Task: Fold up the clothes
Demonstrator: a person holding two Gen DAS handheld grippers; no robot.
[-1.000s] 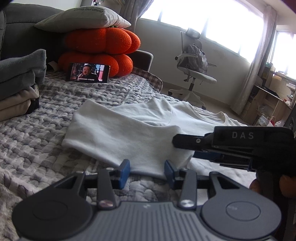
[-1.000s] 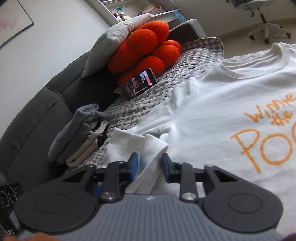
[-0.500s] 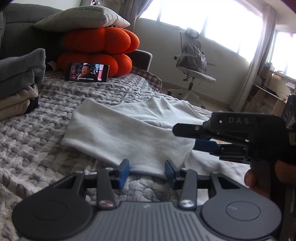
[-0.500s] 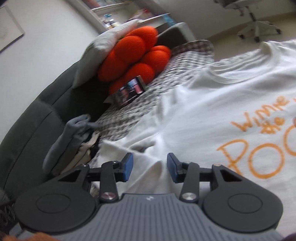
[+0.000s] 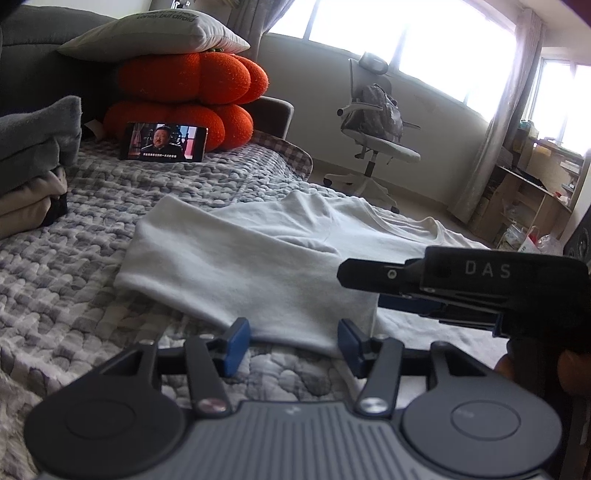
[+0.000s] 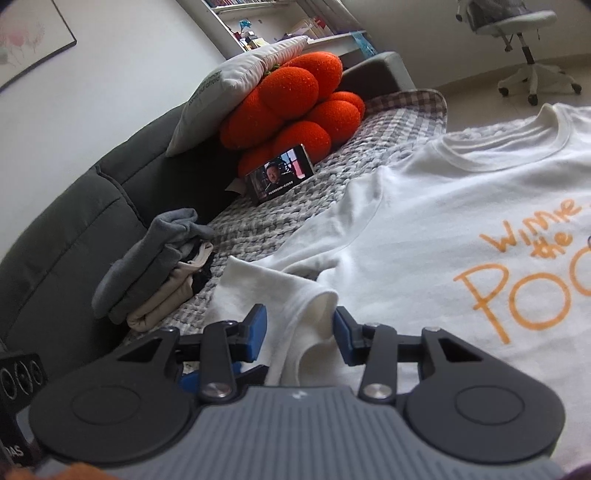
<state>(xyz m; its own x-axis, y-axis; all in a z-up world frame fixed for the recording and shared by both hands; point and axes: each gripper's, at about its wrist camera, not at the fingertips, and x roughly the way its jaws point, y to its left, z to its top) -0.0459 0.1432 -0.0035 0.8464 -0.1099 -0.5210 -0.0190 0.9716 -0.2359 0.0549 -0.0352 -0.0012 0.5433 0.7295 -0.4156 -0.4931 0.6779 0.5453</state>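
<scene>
A white T-shirt (image 6: 424,221) with orange lettering lies flat on the grey quilted sofa cover (image 5: 74,280). Its near sleeve (image 5: 240,273) points toward the sofa back. My left gripper (image 5: 291,343) hovers at the sleeve's hem. Its jaws are opening, and the blue pads (image 5: 236,343) touch no cloth. My right gripper (image 6: 299,328) stands open with a rumpled fold of the sleeve (image 6: 295,295) lying loosely between its pads. In the left wrist view the right gripper (image 5: 362,288) reaches in from the right over the sleeve's corner.
Folded grey and beige clothes (image 5: 33,166) are stacked at the left against the sofa back (image 6: 74,229). A phone (image 5: 164,141) playing video leans on orange pumpkin cushions (image 5: 192,81) under a pillow (image 5: 159,33). An office chair (image 5: 376,129) and a desk (image 5: 535,192) stand beyond the sofa.
The pads of both grippers stand wider apart than a second ago. The right gripper let go of the sleeve fold, which now lies loose between its pads. Neither hand has shifted noticeably.
</scene>
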